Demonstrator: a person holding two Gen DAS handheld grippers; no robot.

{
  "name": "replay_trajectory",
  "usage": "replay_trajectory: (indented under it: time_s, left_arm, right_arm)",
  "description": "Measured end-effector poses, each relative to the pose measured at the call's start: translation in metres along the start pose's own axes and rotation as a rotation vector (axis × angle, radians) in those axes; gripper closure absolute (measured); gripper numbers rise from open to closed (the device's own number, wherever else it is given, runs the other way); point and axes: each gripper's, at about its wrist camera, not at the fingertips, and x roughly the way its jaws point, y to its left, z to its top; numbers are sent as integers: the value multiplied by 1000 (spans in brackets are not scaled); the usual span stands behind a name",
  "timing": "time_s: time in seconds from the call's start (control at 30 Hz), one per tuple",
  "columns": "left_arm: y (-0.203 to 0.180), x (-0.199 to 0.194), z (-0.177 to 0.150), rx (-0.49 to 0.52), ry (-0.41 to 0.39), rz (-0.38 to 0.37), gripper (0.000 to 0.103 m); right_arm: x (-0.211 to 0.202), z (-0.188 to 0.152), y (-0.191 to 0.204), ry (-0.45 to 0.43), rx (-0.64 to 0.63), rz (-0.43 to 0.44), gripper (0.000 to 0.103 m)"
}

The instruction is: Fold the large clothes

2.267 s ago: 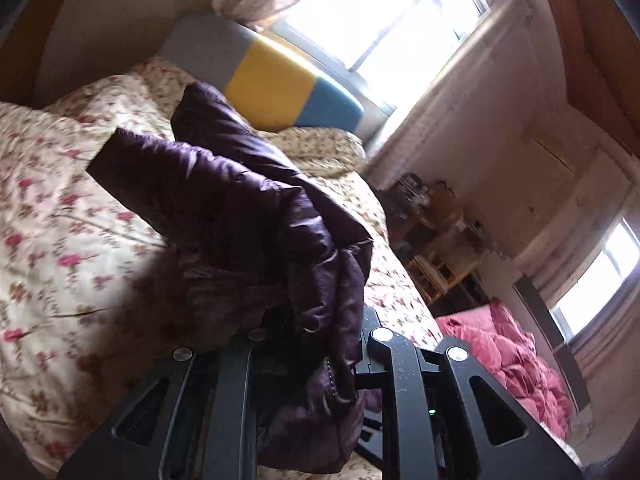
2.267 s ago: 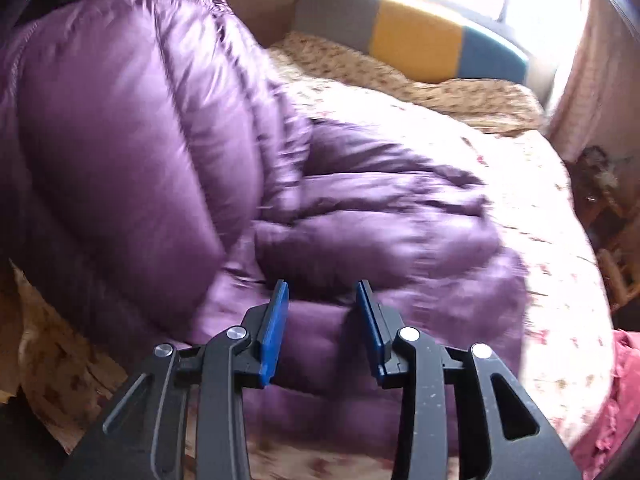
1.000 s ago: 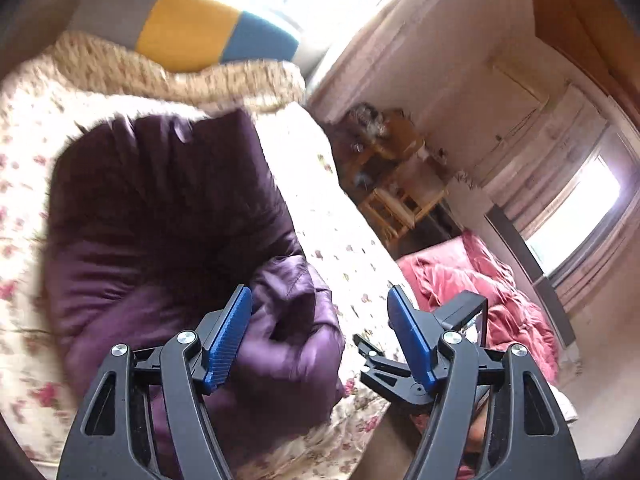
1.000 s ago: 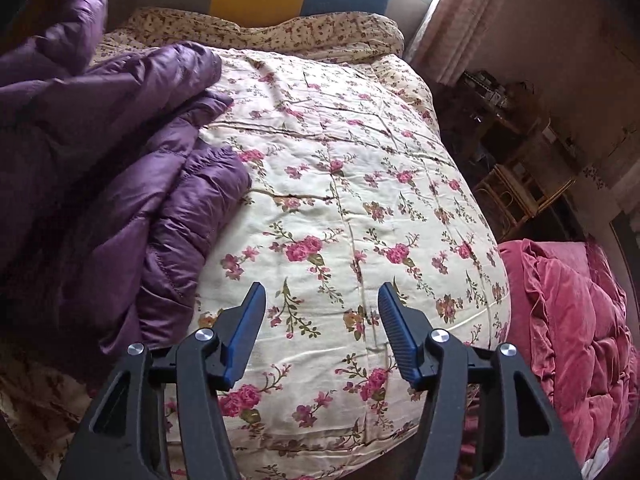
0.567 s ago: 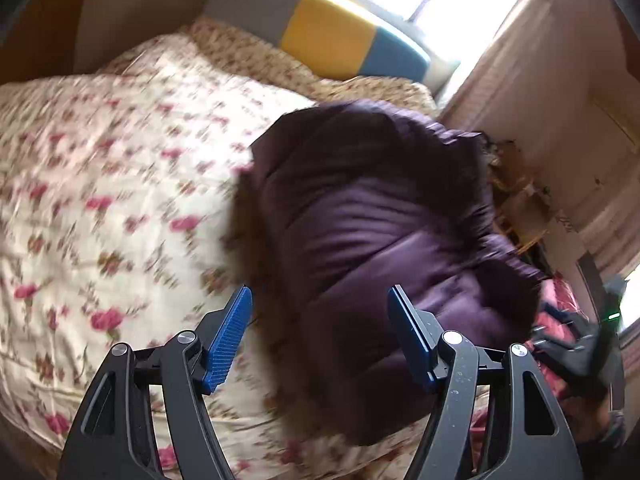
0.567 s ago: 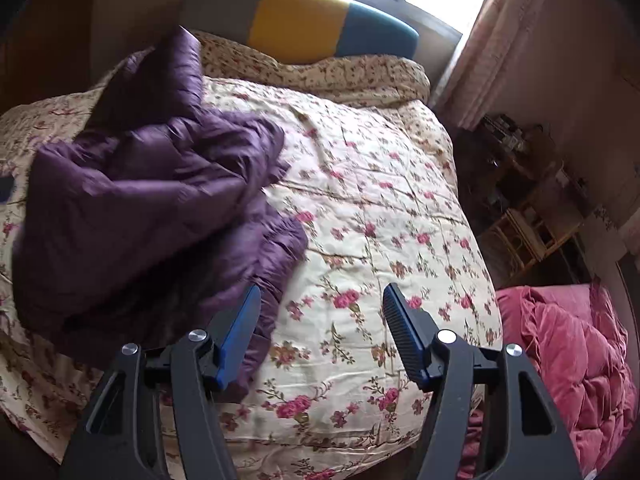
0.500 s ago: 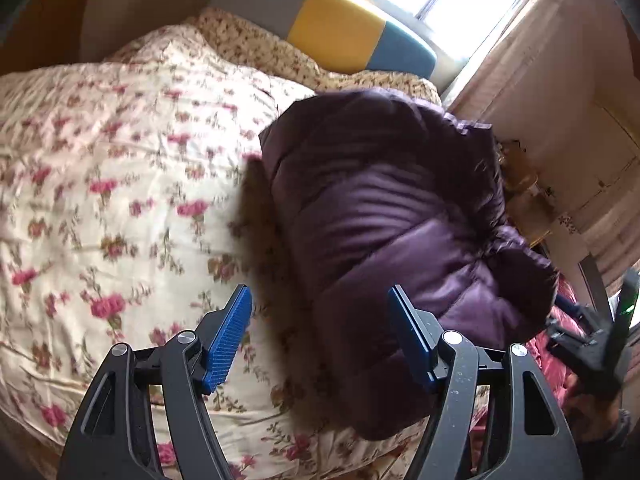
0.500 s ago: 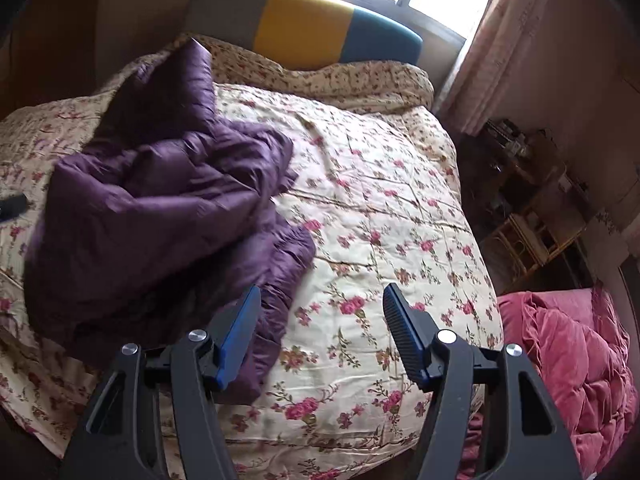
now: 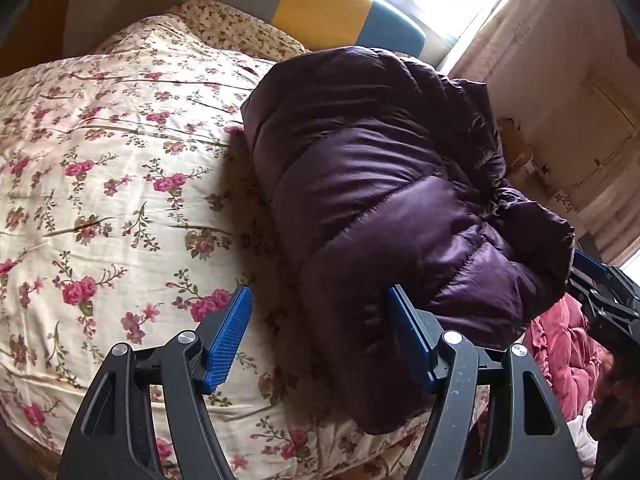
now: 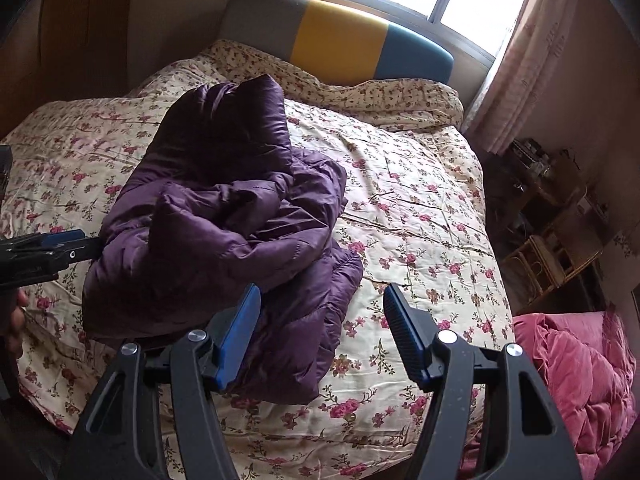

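The jacket [image 10: 224, 232] is bundled into a rough lump near the foot of the bed [image 10: 420, 208], so I'd say the fold is mostly done but still lumpy, one sleeve bulging on top. It's puffy, dark purple, quilted and shiny. My left claw [image 9: 320, 332] and right claw [image 10: 322, 332] are both wide open, holding nothing, just hovering by it.

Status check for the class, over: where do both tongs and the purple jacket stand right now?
Left tongs open, empty. Right tongs open, empty. Purple jacket bundled loosely on floral quilt, no grip on it. Nothing blocking it.
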Motion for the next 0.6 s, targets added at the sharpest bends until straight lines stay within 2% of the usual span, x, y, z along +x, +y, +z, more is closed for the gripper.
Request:
replay_trajectory:
  time_s: [0.2,0.3,0.43,0.6]
  left_arm:
    - [-2,6,2,30,7,-6,33]
    - [-2,7,3,39,11,-13,33]
    - [-1,9,5,50,12,-21,33]
    - [0,8,4,55,8,-35,35]
  right_arm:
    - [-11,9,17,-20,-53,30,34]
    - [-14,15,32,-3,-103,54,32]
    - [-13,21,58,56,-251,23,32]
    - [-9,27,86,74,-387,24,32]
